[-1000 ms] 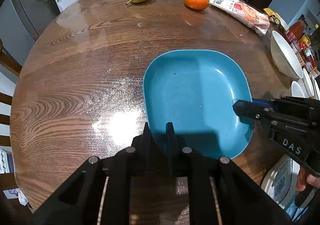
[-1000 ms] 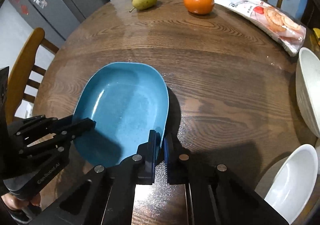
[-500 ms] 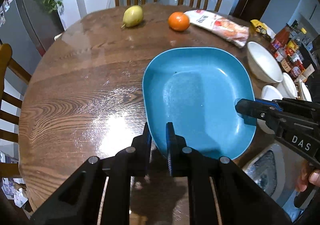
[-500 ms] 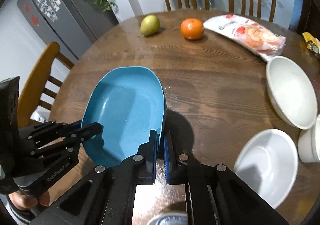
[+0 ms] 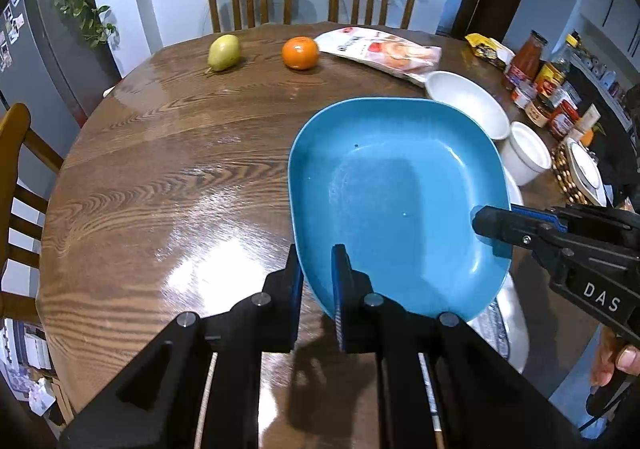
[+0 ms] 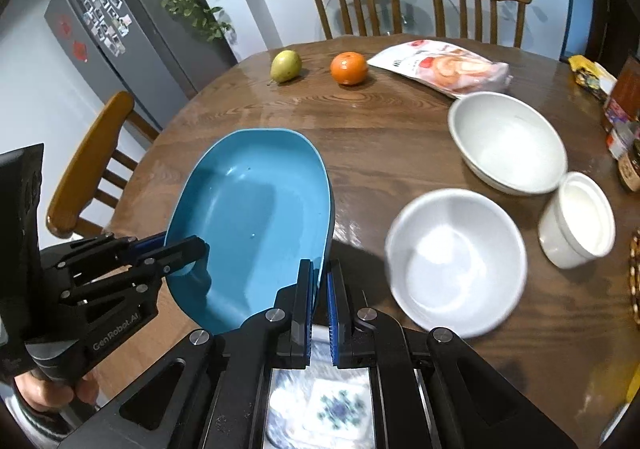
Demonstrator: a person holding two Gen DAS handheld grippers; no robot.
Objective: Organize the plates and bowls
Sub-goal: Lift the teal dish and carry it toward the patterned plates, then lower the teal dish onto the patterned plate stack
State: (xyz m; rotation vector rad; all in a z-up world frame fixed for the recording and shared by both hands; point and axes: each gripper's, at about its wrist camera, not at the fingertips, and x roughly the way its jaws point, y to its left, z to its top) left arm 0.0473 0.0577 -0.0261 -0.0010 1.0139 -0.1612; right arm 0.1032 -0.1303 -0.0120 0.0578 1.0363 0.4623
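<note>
You hold the blue plate point(image 5: 400, 205) in the air above the round table point(image 5: 168, 177), pinched from two sides. Your left gripper point(image 5: 316, 269) has its jaws pressed onto the plate's near rim, one finger under it and one inside. Your right gripper point(image 6: 318, 289) clamps the plate's right rim in the same way, its blue pads closed tight on the edge. In the left view the right gripper reaches in from the right and grips the rim there; in the right view the left gripper point(image 6: 196, 249) comes in from the left. The plate sits tilted, its left side higher in the right view. Below it, near the table's front edge, lies a patterned plate point(image 6: 332, 405) with a blue flower print, partly hidden by the gripper. To the right on the table stand a white bowl point(image 6: 456, 261), blurred, a larger bowl point(image 6: 508, 141) beyond it, and a small white cup point(image 6: 576, 221) just beside both. At the far side lie a pear point(image 6: 285, 66), an orange point(image 6: 349, 68) and a snack bag point(image 6: 444, 67), well apart from the plate.
</note>
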